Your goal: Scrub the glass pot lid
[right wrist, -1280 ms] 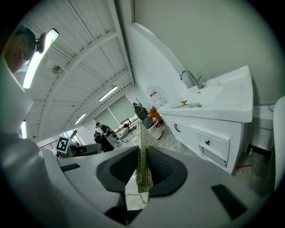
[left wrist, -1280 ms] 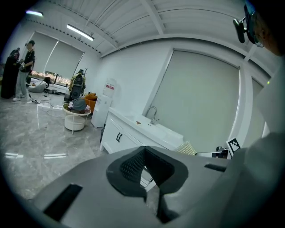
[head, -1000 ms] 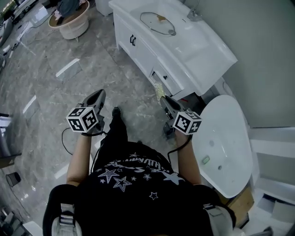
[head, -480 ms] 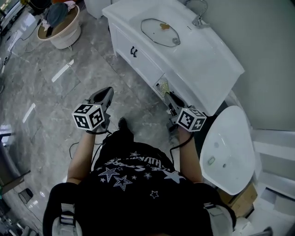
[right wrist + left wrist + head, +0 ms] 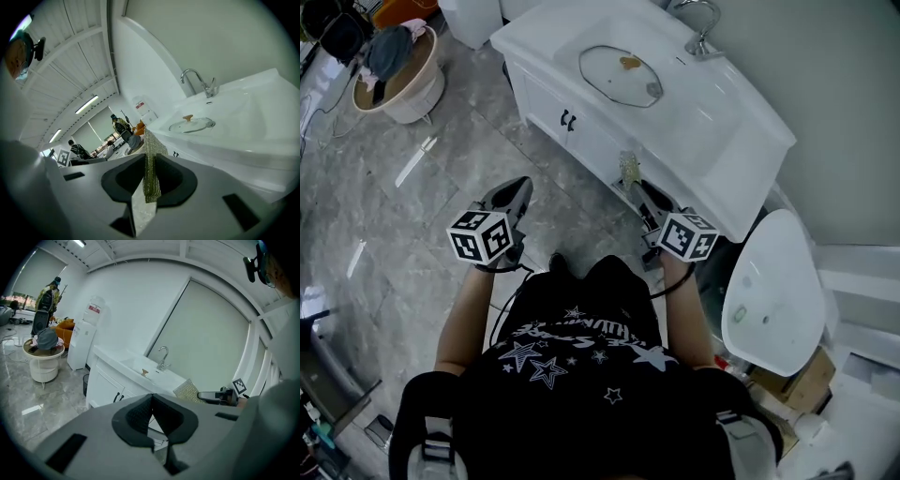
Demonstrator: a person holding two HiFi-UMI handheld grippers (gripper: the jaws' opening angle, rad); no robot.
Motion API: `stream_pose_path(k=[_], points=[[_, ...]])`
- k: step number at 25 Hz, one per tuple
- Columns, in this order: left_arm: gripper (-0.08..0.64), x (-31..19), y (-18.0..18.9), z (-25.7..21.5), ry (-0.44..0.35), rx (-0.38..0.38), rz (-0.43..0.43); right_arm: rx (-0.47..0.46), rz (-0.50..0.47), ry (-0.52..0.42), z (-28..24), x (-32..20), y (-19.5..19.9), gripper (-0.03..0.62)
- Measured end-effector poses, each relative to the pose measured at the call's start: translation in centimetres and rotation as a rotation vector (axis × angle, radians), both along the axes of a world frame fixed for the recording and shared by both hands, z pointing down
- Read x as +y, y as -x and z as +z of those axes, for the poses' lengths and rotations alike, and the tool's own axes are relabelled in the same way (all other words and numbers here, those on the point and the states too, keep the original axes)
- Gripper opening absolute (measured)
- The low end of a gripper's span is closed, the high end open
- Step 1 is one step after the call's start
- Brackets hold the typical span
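The glass pot lid (image 5: 622, 75) with a brown knob lies flat in the white sink basin; the right gripper view also catches the lid (image 5: 191, 124) ahead. My right gripper (image 5: 634, 183) is shut on a yellow-green scrub sponge (image 5: 628, 169), which stands upright between the jaws as a thin scrub sponge (image 5: 151, 164). It hovers by the cabinet's front edge, well short of the lid. My left gripper (image 5: 515, 194) hangs over the floor to the left, its jaws closed on nothing; the left gripper view shows the gripper (image 5: 151, 420) pointing toward the vanity.
A white vanity cabinet (image 5: 572, 122) with dark handles carries the sink and a chrome faucet (image 5: 701, 26). A white tub-like basin (image 5: 773, 281) stands at the right. A round basket (image 5: 394, 70) with clothes sits on the grey marble floor (image 5: 412, 206). People stand far off.
The person has stepped closer to the vanity, so the sink and lid sit lower and nearer in view. Both grippers stay shut, the right one still holding the sponge.
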State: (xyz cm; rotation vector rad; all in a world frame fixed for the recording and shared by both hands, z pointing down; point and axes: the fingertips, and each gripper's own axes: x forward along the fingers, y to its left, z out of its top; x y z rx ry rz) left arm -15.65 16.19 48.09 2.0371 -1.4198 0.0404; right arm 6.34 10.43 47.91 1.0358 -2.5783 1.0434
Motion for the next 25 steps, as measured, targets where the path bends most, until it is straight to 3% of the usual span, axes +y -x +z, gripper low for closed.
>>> stream_pose_path(k=[4, 10, 25], points=[[0.008, -2.6, 0.6, 0.3, 0.005, 0.008, 0.017, 0.001, 0.028, -0.002, -0.2, -2.4, -0.1, 0.072], [0.009, -7.3, 1.5, 1.2, 0.018, -0.008, 0.009, -0.035, 0.077, -0.017, 0.4, -10.0, -0.3, 0.072], [0.008, -25.9, 3.5, -0.2, 0.031, -0.031, 0.006, -0.024, 0.107, -0.008, 0.3, -31.5, 0.2, 0.072]])
